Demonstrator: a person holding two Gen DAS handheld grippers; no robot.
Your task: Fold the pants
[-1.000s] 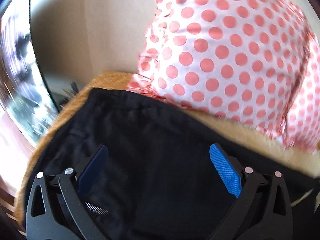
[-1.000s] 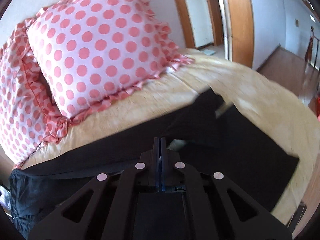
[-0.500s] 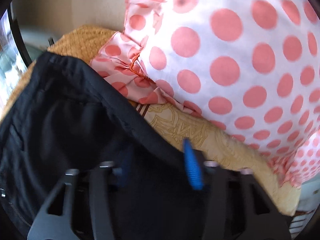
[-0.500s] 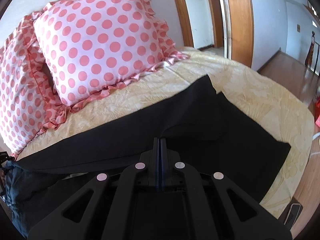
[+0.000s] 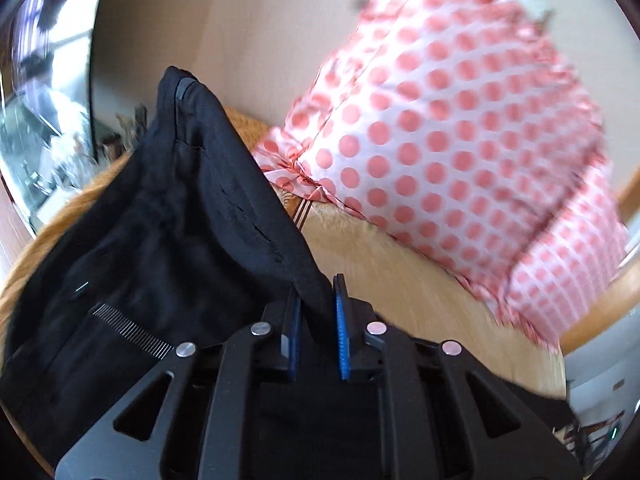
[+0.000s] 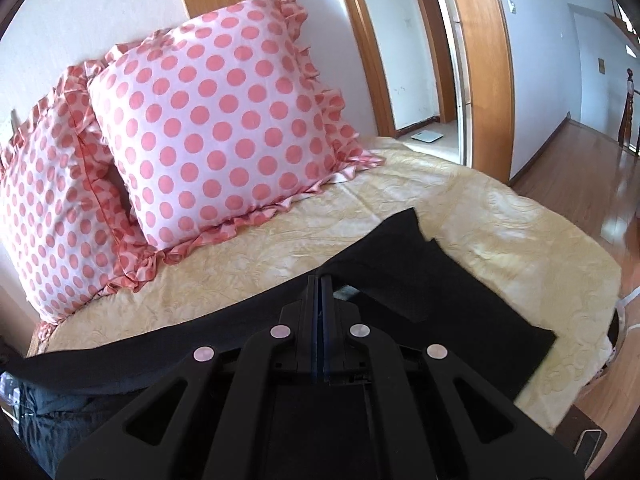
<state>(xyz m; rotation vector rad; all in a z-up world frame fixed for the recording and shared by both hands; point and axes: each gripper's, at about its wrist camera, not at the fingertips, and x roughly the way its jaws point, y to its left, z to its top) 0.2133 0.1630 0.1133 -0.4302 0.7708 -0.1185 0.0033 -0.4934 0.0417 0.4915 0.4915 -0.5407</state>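
Black pants (image 5: 168, 248) lie on a cream bedspread (image 6: 500, 236). My left gripper (image 5: 316, 300) is shut on the waistband edge of the pants and holds it lifted, so the cloth rises in a peak; a zipper and a button show at the left. My right gripper (image 6: 320, 284) is shut on the upper leg's edge of the pants (image 6: 440, 304) and holds it a little above the bed. The leg ends lie flat at the right, one over the other.
Two pink polka-dot pillows (image 6: 216, 120) lean on the wall at the head of the bed; one shows in the left wrist view (image 5: 460, 132). A mirror (image 5: 44, 100) stands at the left. A wooden door frame (image 6: 480, 64) and wooden floor (image 6: 592, 176) are at the right.
My left gripper went from open over the waist to shut on the waistband edge and lifted it. My right gripper stayed shut and drew the leg edge up and back.
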